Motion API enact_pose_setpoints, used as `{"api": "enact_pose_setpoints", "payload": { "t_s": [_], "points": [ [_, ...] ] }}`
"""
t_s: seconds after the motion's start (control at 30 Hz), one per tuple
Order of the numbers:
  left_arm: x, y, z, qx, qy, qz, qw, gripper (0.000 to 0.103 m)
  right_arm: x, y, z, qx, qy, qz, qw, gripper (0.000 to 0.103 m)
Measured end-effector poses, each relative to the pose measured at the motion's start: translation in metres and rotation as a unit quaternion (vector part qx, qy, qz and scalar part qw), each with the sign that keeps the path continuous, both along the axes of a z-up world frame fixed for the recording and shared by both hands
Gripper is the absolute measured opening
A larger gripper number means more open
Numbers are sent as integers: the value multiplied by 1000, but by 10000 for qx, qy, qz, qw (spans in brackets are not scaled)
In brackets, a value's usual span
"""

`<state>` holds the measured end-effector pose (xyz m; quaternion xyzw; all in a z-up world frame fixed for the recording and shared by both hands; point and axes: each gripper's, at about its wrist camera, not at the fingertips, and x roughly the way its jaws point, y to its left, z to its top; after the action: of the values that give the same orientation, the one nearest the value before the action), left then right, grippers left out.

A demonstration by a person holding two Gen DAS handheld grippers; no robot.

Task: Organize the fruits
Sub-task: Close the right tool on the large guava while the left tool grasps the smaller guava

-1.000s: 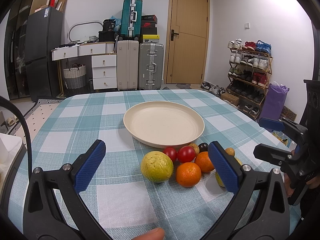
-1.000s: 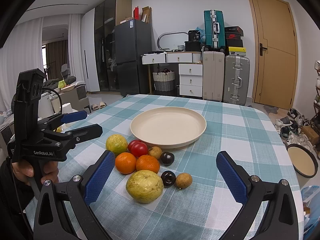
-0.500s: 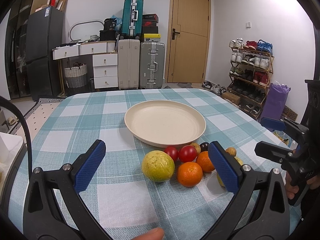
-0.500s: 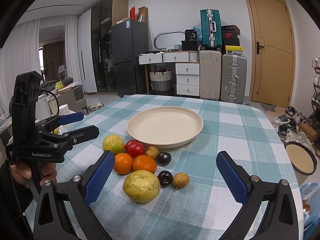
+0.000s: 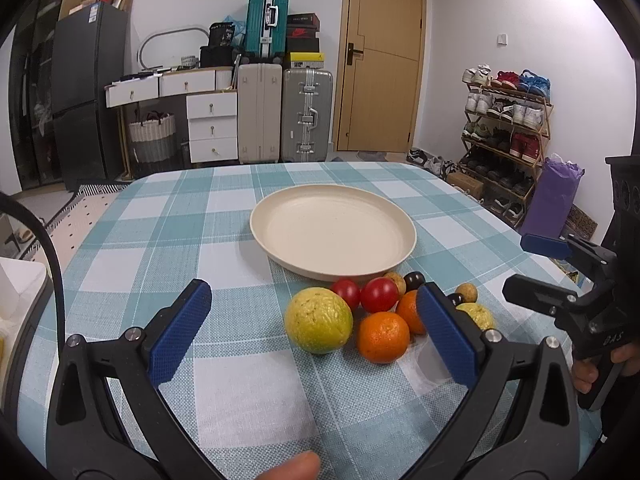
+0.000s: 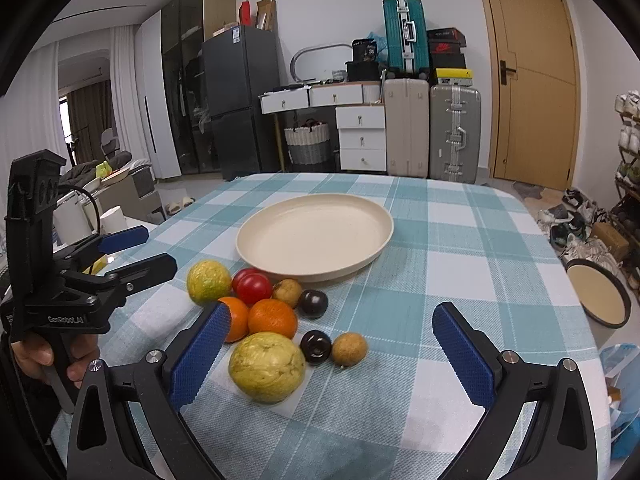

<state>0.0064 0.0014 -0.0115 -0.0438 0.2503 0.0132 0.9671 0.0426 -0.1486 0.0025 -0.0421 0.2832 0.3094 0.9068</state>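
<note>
An empty cream plate (image 5: pixel 280 236) (image 6: pixel 256 248) sits mid-table. A cluster of fruit lies in front of it: two yellow-green guavas (image 5: pixel 318 320) (image 6: pixel 266 366), two oranges (image 5: pixel 383 337) (image 6: pixel 273 318), two red tomatoes (image 5: pixel 379 294) (image 6: pixel 252 288), dark plums (image 6: pixel 315 346) and small brown fruits (image 6: pixel 349 349). My left gripper (image 5: pixel 316 340) is open and empty, just short of the near guava. My right gripper (image 6: pixel 330 354) is open and empty, its jaws either side of the near fruits. Each gripper shows in the other's view (image 5: pixel 556 272) (image 6: pixel 132 252).
The table carries a teal and white checked cloth (image 5: pixel 160 248). Behind it stand suitcases (image 5: pixel 280 112), white drawers (image 5: pixel 212 120), a fridge (image 5: pixel 80 92) and a door (image 5: pixel 380 60). A shoe rack (image 5: pixel 504 120) is on the right.
Both grippers have crept slightly forward toward the fruit; the fruits sit a little nearer in both views. Both stay open. No fruit has moved.
</note>
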Motion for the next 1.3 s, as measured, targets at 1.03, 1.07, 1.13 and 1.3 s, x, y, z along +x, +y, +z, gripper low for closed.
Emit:
{"api": "enact_pose_setpoints", "payload": {
  "t_s": [1.03, 1.07, 1.13, 1.3],
  "points": [
    [20, 14, -11, -64, 713, 142, 9973, 102, 0, 33, -29, -327, 1406, 511, 9882, 71],
    [22, 15, -12, -67, 744, 156, 9971, 102, -1, 33, -30, -318, 1446, 523, 9876, 70],
    [26, 16, -14, -59, 826, 188, 9964, 102, -1, 35, -32, -275, 1542, 575, 9860, 68],
    [39, 19, -21, -53, 1080, 246, 9938, 101, -1, 40, -35, -316, 1610, 612, 9846, 62]
  ]
}}
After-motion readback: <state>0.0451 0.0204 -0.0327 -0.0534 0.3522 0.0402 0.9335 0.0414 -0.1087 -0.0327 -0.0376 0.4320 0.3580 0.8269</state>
